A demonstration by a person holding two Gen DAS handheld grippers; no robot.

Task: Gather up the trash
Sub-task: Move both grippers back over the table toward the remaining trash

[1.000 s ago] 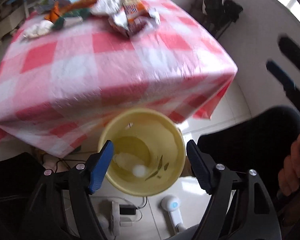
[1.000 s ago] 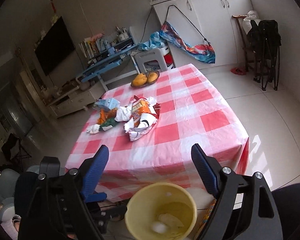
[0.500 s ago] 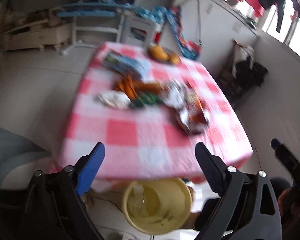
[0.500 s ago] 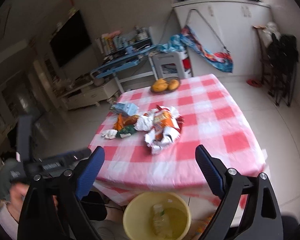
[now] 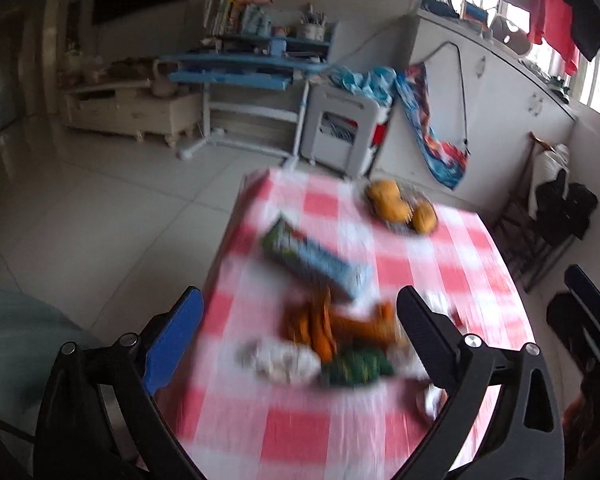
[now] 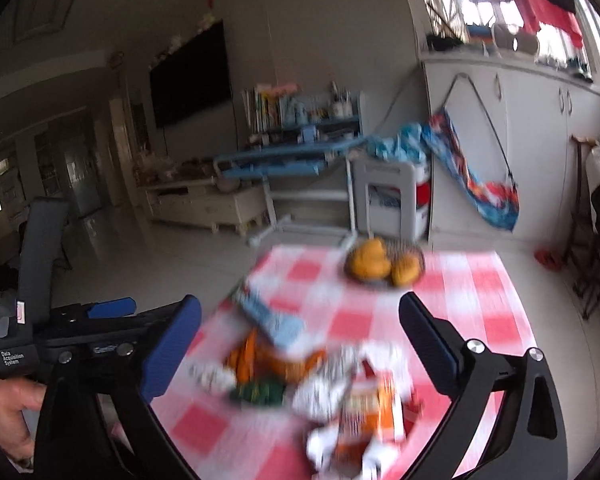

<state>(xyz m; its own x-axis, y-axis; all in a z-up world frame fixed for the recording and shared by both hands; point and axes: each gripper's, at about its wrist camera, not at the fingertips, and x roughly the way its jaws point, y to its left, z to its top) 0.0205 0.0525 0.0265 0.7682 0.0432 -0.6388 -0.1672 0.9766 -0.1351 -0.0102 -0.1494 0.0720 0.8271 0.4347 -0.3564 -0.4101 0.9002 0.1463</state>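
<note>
Collection is judged barely begun: crumpled orange, green and white snack wrappers [image 5: 332, 344] are left on the red-and-white checked tablecloth [image 5: 292, 432]; left gripper [image 5: 300, 332] and right gripper [image 6: 300, 336] have just been opening, jaws wide apart, nothing between them.

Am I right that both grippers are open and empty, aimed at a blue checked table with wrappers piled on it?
Nearly. The table has a red and white checked cloth, not blue, as the right wrist view shows. The rest holds: the left gripper and right gripper are open and empty, their jaws having just been opening, and the wrappers lie piled on the table.
</note>
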